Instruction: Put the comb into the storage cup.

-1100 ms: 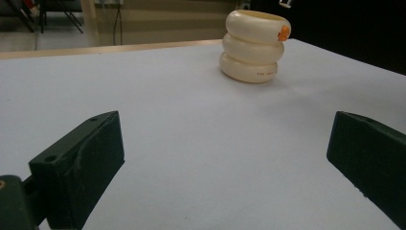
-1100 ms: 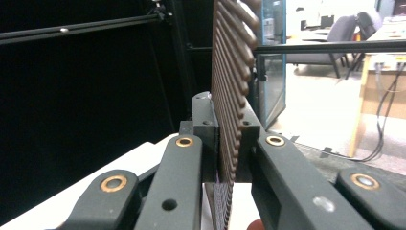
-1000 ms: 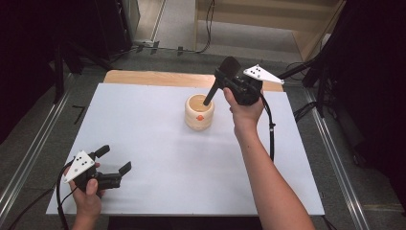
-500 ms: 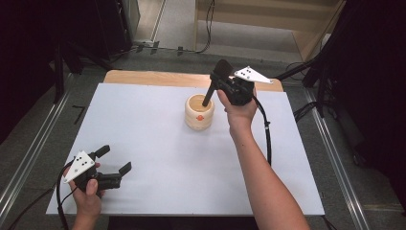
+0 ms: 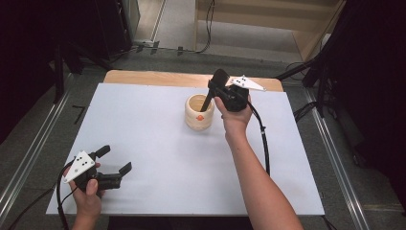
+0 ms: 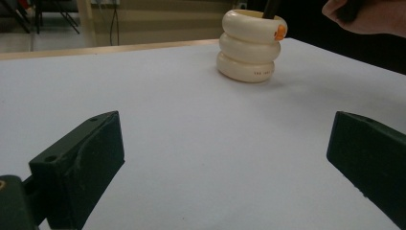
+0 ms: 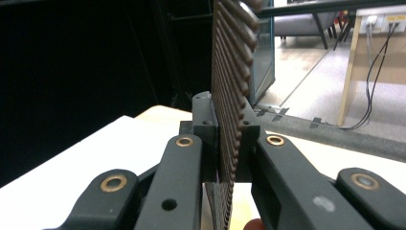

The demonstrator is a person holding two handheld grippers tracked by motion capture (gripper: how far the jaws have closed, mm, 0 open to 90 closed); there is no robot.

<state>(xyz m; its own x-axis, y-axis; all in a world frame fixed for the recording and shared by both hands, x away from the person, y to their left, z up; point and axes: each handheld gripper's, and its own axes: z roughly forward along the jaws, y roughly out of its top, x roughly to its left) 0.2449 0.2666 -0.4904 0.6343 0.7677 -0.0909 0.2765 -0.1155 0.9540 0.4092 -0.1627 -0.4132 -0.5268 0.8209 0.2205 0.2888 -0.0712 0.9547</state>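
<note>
– What lies past the right tongs (image 5: 216,82)?
– Grey floor (image 5: 182,24) with trailing black cables (image 5: 209,28), then pale wooden furniture (image 5: 268,17).
– And beside the left tongs (image 5: 114,160)?
– Metal rails (image 5: 28,158), then darkness.

A white sheet (image 5: 158,143) covers the wooden table (image 5: 143,76); a cream ribbed holder (image 5: 199,112) stands on it

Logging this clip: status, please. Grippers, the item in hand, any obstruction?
Right gripper shut on a dark ribbed comb, its lower end inside the cream ringed holder. Left gripper open, low over the white table near its front edge. Nothing in the way.
</note>
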